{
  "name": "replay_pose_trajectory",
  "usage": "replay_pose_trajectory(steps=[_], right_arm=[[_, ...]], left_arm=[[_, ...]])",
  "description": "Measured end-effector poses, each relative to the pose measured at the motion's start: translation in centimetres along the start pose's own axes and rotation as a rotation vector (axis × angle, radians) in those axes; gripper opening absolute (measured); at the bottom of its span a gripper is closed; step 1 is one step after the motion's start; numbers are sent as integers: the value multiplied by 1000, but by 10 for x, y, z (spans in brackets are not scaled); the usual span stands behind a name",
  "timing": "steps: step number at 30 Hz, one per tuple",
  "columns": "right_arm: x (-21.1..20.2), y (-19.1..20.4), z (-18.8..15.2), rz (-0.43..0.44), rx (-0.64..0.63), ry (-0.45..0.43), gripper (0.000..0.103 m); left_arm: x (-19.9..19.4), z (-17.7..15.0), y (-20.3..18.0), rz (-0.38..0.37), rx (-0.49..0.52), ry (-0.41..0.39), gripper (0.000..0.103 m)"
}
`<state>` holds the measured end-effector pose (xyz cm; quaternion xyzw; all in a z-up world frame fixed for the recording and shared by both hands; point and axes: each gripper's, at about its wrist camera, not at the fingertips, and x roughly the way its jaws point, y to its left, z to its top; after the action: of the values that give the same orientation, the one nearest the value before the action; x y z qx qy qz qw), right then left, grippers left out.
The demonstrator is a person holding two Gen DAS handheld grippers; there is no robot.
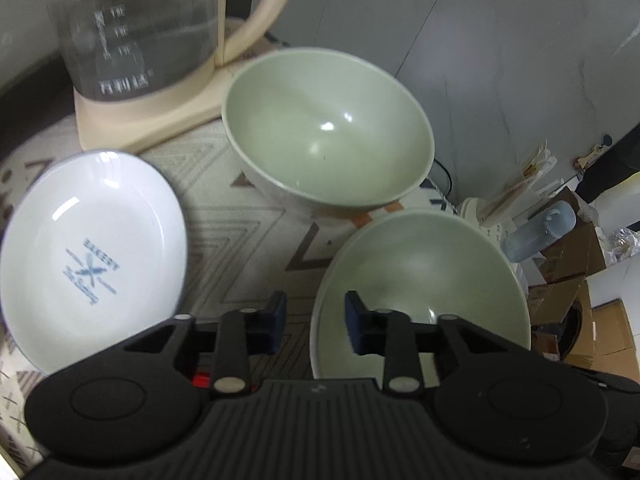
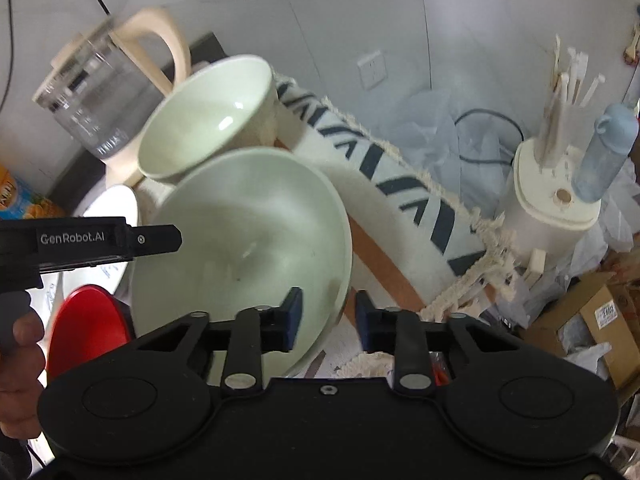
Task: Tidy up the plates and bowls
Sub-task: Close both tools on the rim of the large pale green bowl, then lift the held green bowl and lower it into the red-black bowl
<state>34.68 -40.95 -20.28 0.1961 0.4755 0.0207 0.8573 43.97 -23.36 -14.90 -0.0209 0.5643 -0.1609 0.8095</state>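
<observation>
**A:** Where does the near green bowl (image 1: 420, 280) lie from each gripper?

**B:** Its rim runs between the jaws of both. The left gripper (image 1: 316, 322) straddles the bowl's left edge, one pad outside and one inside. The right gripper (image 2: 328, 320) straddles the opposite edge. Both have closed down narrow on that rim, so I judge each has the bowl pinched, though blur at the pads leaves the actual contact a little uncertain. Neither hand is nearer; they sit on opposite sides of it.

**A:** And the rest, biggest first?

**B:** One glass kettle (image 1: 132, 32) on its cream base at the back of the counter (image 1: 248, 240), which is covered by a patterned cloth. Then two pale green bowls: the held one, and a deeper green bowl (image 1: 328, 124) just behind it, apparently touching it at the rim in the right wrist view. One white plate (image 1: 92, 256) with blue print lies left of the left gripper, apart from the bowls. One red dish (image 2: 88, 320) shows low at the left of the right wrist view.

**A:** So the coming move?

**B:** Likely a two-handed lift of the near bowl, with the deeper one directly ahead.
</observation>
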Motion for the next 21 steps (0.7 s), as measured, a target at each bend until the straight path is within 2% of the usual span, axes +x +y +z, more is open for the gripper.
replay_pose_trajectory(steps=[2, 7, 16, 21], right_arm=[[3, 1, 0, -6, -1, 0, 17], [0, 4, 1, -33, 2, -12, 14], [-24, 5, 5, -25, -14, -71, 13], [-46, 12, 8, -7, -55, -126, 13]], left_arm=[[5, -1, 0, -27, -20, 29, 19], [2, -5, -7, -11, -7, 22, 19], [-36, -10, -14, -23, -16, -76, 19], [-64, -18, -17, 4, -55, -127, 19]])
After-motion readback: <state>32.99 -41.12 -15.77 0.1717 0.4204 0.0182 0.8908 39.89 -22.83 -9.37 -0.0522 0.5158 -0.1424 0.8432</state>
